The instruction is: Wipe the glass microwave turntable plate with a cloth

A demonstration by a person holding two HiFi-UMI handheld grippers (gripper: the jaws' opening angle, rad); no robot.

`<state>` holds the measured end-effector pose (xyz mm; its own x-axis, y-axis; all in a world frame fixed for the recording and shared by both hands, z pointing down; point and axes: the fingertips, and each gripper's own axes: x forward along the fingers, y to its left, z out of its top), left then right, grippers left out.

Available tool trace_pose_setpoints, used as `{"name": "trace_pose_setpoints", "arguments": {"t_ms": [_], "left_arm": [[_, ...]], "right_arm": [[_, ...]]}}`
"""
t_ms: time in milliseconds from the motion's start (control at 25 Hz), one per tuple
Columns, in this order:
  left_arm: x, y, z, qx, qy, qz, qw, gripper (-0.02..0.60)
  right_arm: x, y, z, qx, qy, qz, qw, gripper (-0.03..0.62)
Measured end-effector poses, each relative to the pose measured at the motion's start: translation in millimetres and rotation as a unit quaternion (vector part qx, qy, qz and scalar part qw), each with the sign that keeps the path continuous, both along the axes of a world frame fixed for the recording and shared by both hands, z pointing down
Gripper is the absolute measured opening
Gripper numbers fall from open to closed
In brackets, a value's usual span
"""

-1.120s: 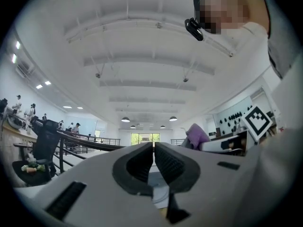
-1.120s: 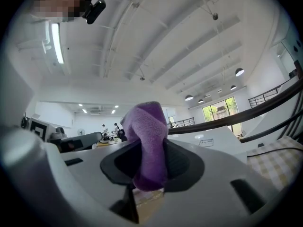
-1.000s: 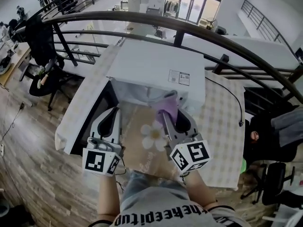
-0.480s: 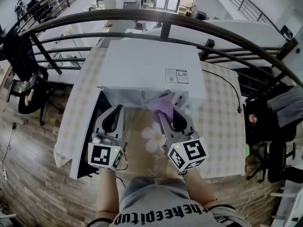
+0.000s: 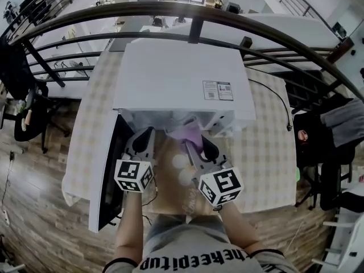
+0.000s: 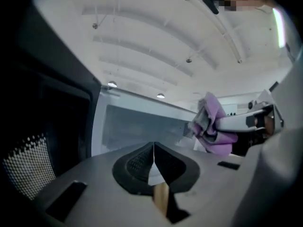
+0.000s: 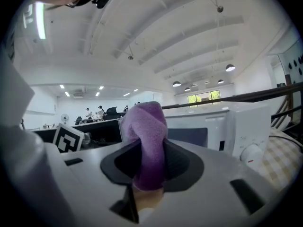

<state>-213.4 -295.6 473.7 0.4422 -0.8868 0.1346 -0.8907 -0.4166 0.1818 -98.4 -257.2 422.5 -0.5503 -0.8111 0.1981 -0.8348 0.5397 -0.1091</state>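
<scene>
Pads of the left gripper [image 6: 154, 150], black and dimpled, meet in a thin line with nothing between them; only its own view shows this. Right gripper [image 7: 147, 162] is clamped on a cloth [image 7: 144, 126], a fuzzy purple fold bulging above its pads, while the head view gives just a purple patch at the microwave's [image 5: 182, 78] mouth. Both grippers hover over a brown sheet [image 5: 173, 192] on the checked tablecloth [image 5: 267, 147]. No view lets me make out the glass plate. Beyond, the boxy white microwave stands with its door [image 5: 107, 175] swung left, a curved dark rail [image 5: 170, 11] behind.
</scene>
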Motion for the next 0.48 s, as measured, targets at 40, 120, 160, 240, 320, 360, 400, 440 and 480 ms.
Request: {"name": "trace_pose_setpoints", "arguments": {"t_ms": [40, 120, 160, 240, 320, 360, 400, 440, 480], "left_arm": [[0, -4, 9, -0.01, -0.008, -0.002, 0.9999, 0.012], [1, -12, 27, -0.022, -0.046, -0.003, 0.9987, 0.012], [2, -16, 37, -0.026, -0.067, -0.001, 0.9974, 0.012], [4, -25, 54, -0.035, -0.096, -0.001, 0.9947, 0.011], [4, -34, 67, -0.042, -0.107, -0.006, 0.9933, 0.009], [6, -38, 71, -0.047, -0.111, -0.007, 0.9927, 0.009], [7, -41, 76, -0.052, -0.116, -0.005, 0.9919, 0.009], [9, -44, 80, -0.057, -0.121, -0.003, 0.991, 0.009], [11, -47, 83, -0.062, -0.128, 0.0, 0.9899, 0.009]], "right_arm": [[0, -2, 5, -0.005, 0.0, 0.002, 1.0, 0.124], [0, -7, 15, -0.013, 0.006, 0.009, 1.0, 0.124], [1, -9, 20, -0.018, 0.01, 0.012, 1.0, 0.124], [1, -13, 30, -0.03, 0.016, 0.016, 0.999, 0.124], [2, -16, 42, -0.046, 0.02, 0.019, 0.999, 0.124], [3, -17, 48, -0.055, 0.023, 0.021, 0.998, 0.124], [4, -19, 54, -0.063, 0.026, 0.024, 0.997, 0.124], [5, -20, 59, -0.071, 0.029, 0.027, 0.997, 0.124], [6, -21, 64, -0.078, 0.032, 0.031, 0.996, 0.124]]}}
